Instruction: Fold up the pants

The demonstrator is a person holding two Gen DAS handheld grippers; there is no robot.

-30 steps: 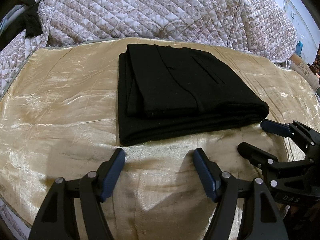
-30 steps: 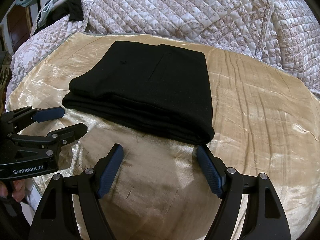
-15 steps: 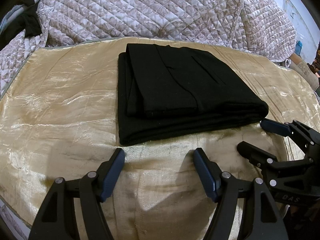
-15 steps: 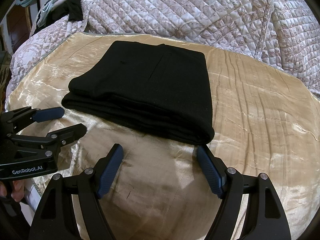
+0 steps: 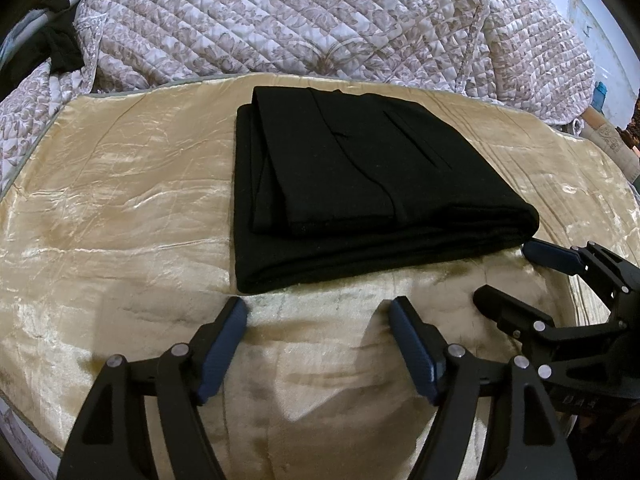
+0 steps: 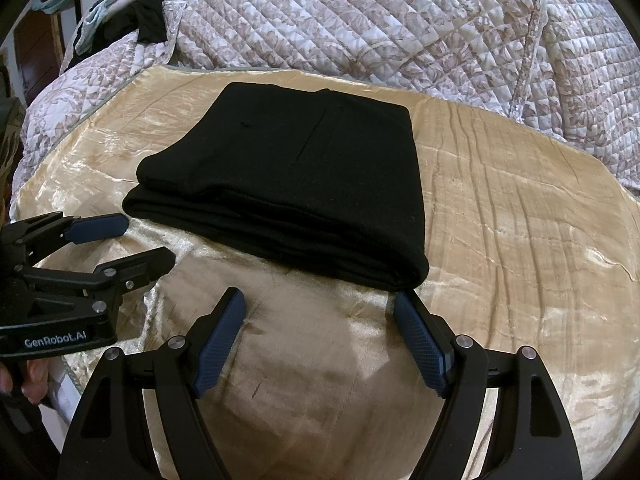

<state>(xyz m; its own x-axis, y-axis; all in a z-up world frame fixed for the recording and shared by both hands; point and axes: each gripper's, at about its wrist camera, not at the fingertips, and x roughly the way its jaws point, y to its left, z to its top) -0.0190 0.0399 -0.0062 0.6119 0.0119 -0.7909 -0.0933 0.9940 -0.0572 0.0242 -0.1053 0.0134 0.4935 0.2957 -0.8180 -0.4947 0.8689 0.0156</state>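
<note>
The black pants (image 5: 360, 184) lie folded into a thick rectangle on a golden satin cloth (image 5: 120, 220). My left gripper (image 5: 318, 312) hovers just short of the near edge of the pants; its jaws are opening and only bare cloth lies between them. The right gripper (image 5: 506, 274) sits at the right corner of the fold, apart from it. In the right wrist view the pants (image 6: 288, 184) lie ahead of my right gripper (image 6: 318, 300), which is open and holds nothing, its right pad close to the near corner. The left gripper (image 6: 146, 240) shows at the left.
A quilted floral bedspread (image 5: 320, 20) is bunched up behind the golden cloth (image 6: 520, 220). Dark clothes (image 6: 148, 20) hang at the far left. A person's fingers (image 6: 32, 376) hold the left gripper's handle. The cloth's front edge drops off near the left gripper.
</note>
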